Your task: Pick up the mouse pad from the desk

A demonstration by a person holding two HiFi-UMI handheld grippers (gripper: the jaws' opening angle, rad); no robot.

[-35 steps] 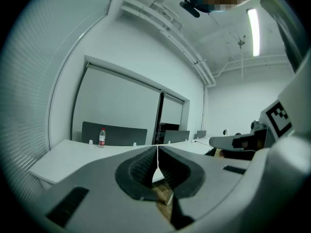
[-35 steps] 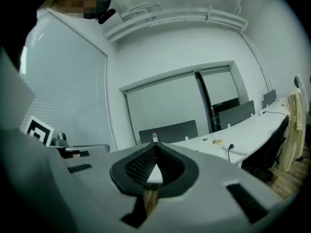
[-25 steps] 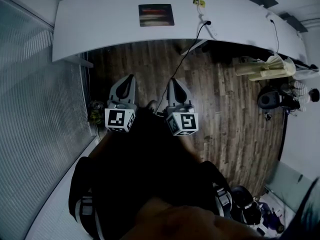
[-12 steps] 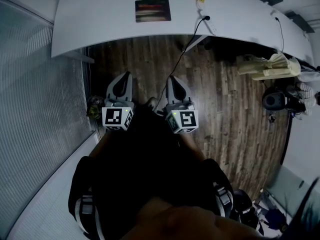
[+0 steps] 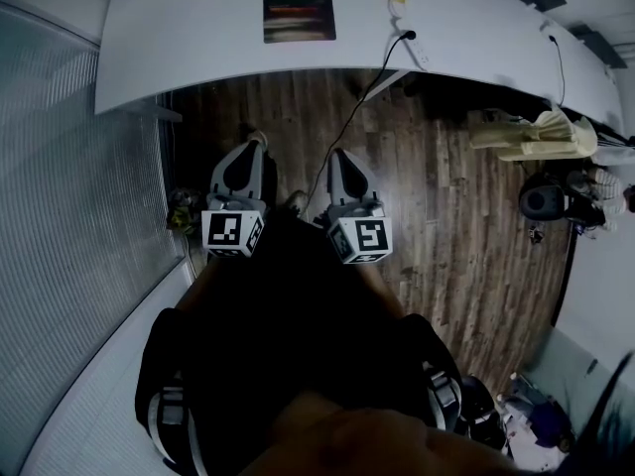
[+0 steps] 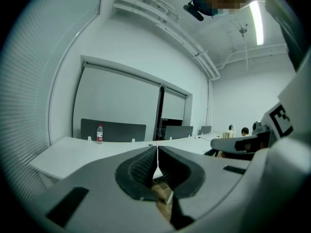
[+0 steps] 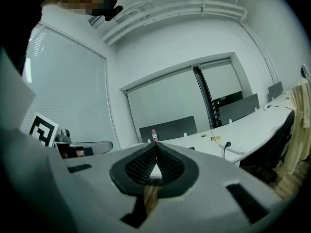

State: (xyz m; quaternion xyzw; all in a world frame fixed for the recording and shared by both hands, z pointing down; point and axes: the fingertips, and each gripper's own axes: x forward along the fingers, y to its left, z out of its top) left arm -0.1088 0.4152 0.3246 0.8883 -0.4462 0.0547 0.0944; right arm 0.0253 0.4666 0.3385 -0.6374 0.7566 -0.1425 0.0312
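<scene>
A dark rectangular mouse pad (image 5: pixel 299 19) lies flat on the long white desk (image 5: pixel 198 48), near its front edge. Both grippers hover over the wooden floor, short of the desk and apart from the pad. My left gripper (image 5: pixel 254 141) is shut and empty, pointing toward the desk. My right gripper (image 5: pixel 338 155) beside it is also shut with nothing held. In the left gripper view the left gripper (image 6: pixel 157 148) shows its jaws pressed together, with the desk (image 6: pixel 73 152) ahead. In the right gripper view the right gripper (image 7: pixel 156 145) has its jaws closed too.
A black cable (image 5: pixel 362 102) hangs from the desk to the floor between the grippers. A water bottle (image 6: pixel 99 134) stands at the desk's far side. A glass wall with blinds (image 5: pixel 69 246) runs along the left. A chair with a pale garment (image 5: pixel 536 135) stands at the right.
Both grippers have moved forward toward the desk, staying shut. The desk and mouse pad have shifted up in the head view.
</scene>
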